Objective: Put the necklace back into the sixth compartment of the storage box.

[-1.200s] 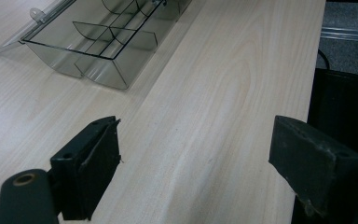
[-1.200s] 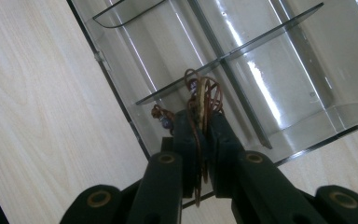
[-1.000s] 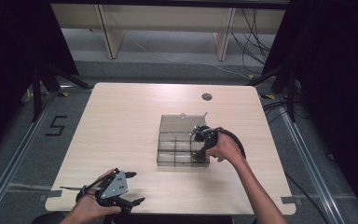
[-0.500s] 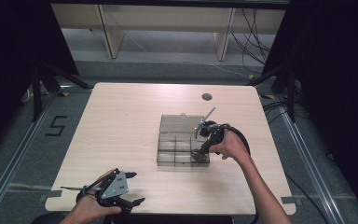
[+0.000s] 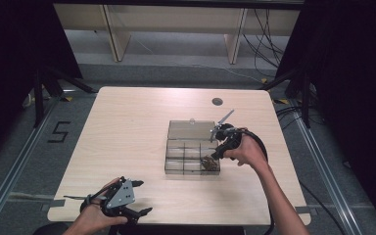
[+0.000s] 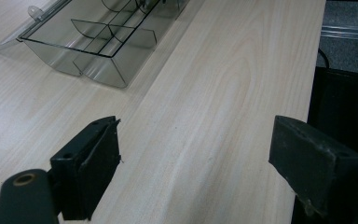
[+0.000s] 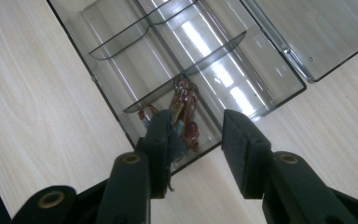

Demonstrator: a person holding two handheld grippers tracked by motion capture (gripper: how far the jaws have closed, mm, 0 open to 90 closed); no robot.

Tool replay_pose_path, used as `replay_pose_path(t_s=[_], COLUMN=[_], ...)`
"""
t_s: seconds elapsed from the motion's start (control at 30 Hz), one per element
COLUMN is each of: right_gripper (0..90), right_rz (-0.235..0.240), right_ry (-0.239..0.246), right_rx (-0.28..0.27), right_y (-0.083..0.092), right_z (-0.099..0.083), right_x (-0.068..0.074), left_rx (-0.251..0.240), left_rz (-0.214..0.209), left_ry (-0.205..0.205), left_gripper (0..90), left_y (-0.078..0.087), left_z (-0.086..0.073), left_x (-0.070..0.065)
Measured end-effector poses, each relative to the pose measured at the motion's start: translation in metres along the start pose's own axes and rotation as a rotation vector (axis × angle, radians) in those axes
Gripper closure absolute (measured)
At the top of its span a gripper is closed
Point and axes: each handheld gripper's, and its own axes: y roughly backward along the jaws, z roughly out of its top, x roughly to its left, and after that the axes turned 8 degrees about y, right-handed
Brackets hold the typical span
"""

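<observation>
Hiding behind right gripper (image 7: 198, 135) – reddish trinket (image 7: 185, 112), partly.

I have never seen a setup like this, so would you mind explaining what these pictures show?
A person sits at a wooden table, holding a two-jaw hand tool in each hand. One camera looks down from above; one more rides on each tool, looking along its black jaws. On the table lies a clear compartment box with its lid open flat. The right gripper hangs over a corner compartment holding a reddish-brown tangle of small items; its jaws have just been opening and grip nothing. The left gripper rests open near the table's edge, empty.
</observation>
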Motion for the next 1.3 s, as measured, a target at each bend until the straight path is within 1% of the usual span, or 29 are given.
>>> replay_pose_path(t_s=[0.1, 0.23, 0.27, 0.33, 0.37, 0.4, 0.47, 0.5, 0.53, 0.57, 0.6, 0.63, 0.67, 0.7, 0.73, 0.77, 0.8, 0.83, 0.93, 0.97, 1.0, 1.03, 1.07, 1.1, 1.17, 1.2, 1.23, 1.27, 1.3], right_gripper=[61.5, 57.9, 56.8, 56.3, 56.0, 54.7, 52.9, 52.9, 51.6, 51.6, 50.7, 50.1, 49.8, 48.0, 47.6, 47.6, 47.4, 46.7, 45.5, 45.5, 45.2, 44.8, 44.0, 43.9, 43.2, 42.3, 41.7, 40.9, 39.9], right_rz=[-0.001, -0.004, -0.002, -0.01, -0.012, -0.015, -0.02, -0.02, -0.019, -0.019, -0.02, -0.016, -0.027, -0.029, -0.028, -0.028, -0.028, -0.024, -0.023, -0.023, -0.019, -0.025, -0.028, -0.018, -0.024, -0.026, -0.028, -0.02, -0.02], right_ry=[0.004, -0.023, -0.016, -0.024, -0.027, -0.038, -0.037, -0.037, -0.041, -0.041, -0.047, -0.076, -0.06, -0.064, -0.087, -0.087, -0.087, -0.088, -0.101, -0.101, -0.096, -0.094, -0.094, -0.096, -0.101, -0.101, -0.112, -0.119, -0.108], right_rx=[-0.008, -0.013, -0.014, -0.011, -0.016, -0.024, -0.03, -0.03, -0.041, -0.041, -0.045, -0.044, -0.056, -0.074, -0.072, -0.072, -0.081, -0.1, -0.111, -0.111, -0.118, -0.122, -0.124, -0.122, -0.124, -0.13, -0.128, -0.125, -0.14], right_y=[0.002, 0.004, 0.004, 0.004, 0.004, 0.005, 0.005, 0.005, 0.006, 0.006, 0.006, 0.007, 0.007, 0.009, 0.009, 0.009, 0.01, 0.01, 0.011, 0.011, 0.011, 0.011, 0.011, 0.01, 0.01, 0.009, 0.008, 0.009, 0.008], right_z=[-0.002, -0.005, -0.006, -0.007, -0.008, -0.01, -0.012, -0.012, -0.015, -0.015, -0.015, -0.017, -0.018, -0.021, -0.021, -0.021, -0.022, -0.024, -0.026, -0.026, -0.027, -0.028, -0.028, -0.029, -0.03, -0.031, -0.031, -0.032, -0.033], right_x=[0.001, 0.004, 0.004, 0.005, 0.006, 0.007, 0.007, 0.007, 0.009, 0.009, 0.009, 0.011, 0.011, 0.011, 0.013, 0.013, 0.013, 0.014, 0.017, 0.017, 0.017, 0.018, 0.018, 0.019, 0.02, 0.02, 0.02, 0.021, 0.021], left_rx=[0.002, -0.002, 0.002, 0.003, -0.013, -0.01, 0.002, 0.004, 0.003, -0.003, -0.013, -0.001, -0.001, -0.007, 0.0, 0.005, 0.011, 0.012, 0.018, -0.004, -0.001, 0.02, 0.018, 0.008, 0.005, -0.002, 0.004, -0.004, -0.001], left_rz=[0.0, 0.003, 0.009, 0.005, 0.004, 0.004, 0.009, 0.009, 0.009, 0.009, 0.006, 0.012, 0.015, 0.012, 0.015, 0.0, -0.003, -0.001, 0.009, 0.013, 0.014, 0.018, 0.02, 0.019, 0.018, 0.01, 0.016, 0.017, 0.012], left_ry=[-0.002, -0.001, -0.017, -0.037, -0.02, -0.023, -0.019, -0.033, -0.012, -0.028, -0.021, -0.027, -0.011, -0.012, -0.013, -0.014, -0.014, -0.015, -0.016, -0.013, -0.013, -0.016, -0.016, -0.015, -0.016, -0.012, -0.012, -0.011, -0.014], left_gripper=[15.6, 15.7, 15.7, 15.7, 15.7, 15.6, 15.7, 15.7, 15.6, 15.6, 15.6, 15.7, 15.7, 15.6, 15.6, 15.6, 15.7, 15.7, 15.7, 15.7, 15.7, 15.7, 15.7, 15.7, 15.7, 15.7, 15.6, 15.6, 15.7], left_y=[0.0, 0.0, 0.001, 0.001, 0.0, 0.001, 0.001, 0.001, 0.001, 0.001, 0.0, 0.001, 0.002, 0.001, 0.002, 0.001, 0.002, 0.002, 0.003, 0.001, 0.001, 0.003, 0.003, 0.002, 0.002, 0.001, 0.001, 0.001, 0.001], left_z=[0.0, 0.0, 0.001, 0.001, 0.001, 0.001, 0.001, 0.001, 0.001, 0.001, 0.001, 0.001, 0.0, 0.0, 0.0, 0.001, 0.001, 0.001, 0.001, 0.0, 0.0, 0.001, 0.001, 0.001, 0.0, 0.0, 0.001, 0.0, 0.0], left_x=[0.0, 0.0, 0.001, 0.003, 0.002, 0.002, 0.001, 0.002, 0.001, 0.002, 0.002, 0.002, 0.001, 0.002, 0.002, 0.002, 0.002, 0.002, 0.002, 0.002, 0.002, 0.002, 0.002, 0.002, 0.002, 0.002, 0.002, 0.001, 0.002])
